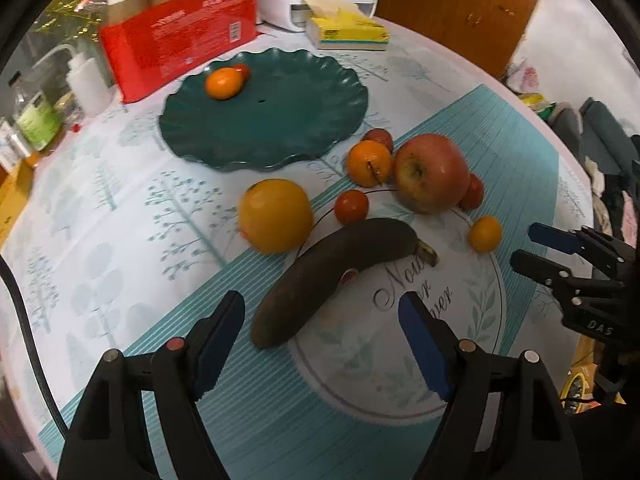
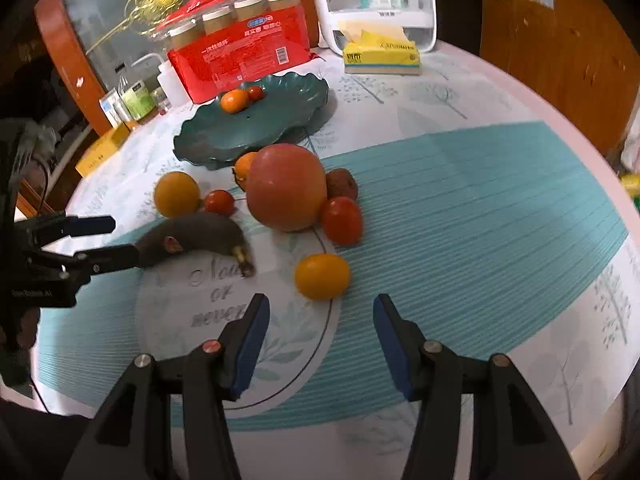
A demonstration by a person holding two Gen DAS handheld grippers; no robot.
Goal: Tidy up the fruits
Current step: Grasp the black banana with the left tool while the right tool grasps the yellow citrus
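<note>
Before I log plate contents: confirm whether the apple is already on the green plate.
No, the apple sits on the tablecloth beside the green plate, which holds only two small fruits.

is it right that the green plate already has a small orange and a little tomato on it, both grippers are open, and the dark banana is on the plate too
Not quite. The dark banana is not on the green plate; it lies on the tablecloth near the left gripper, as the left wrist view shows. The rest stands: the small orange and little tomato sit on the plate, and the right gripper is open too.
</note>
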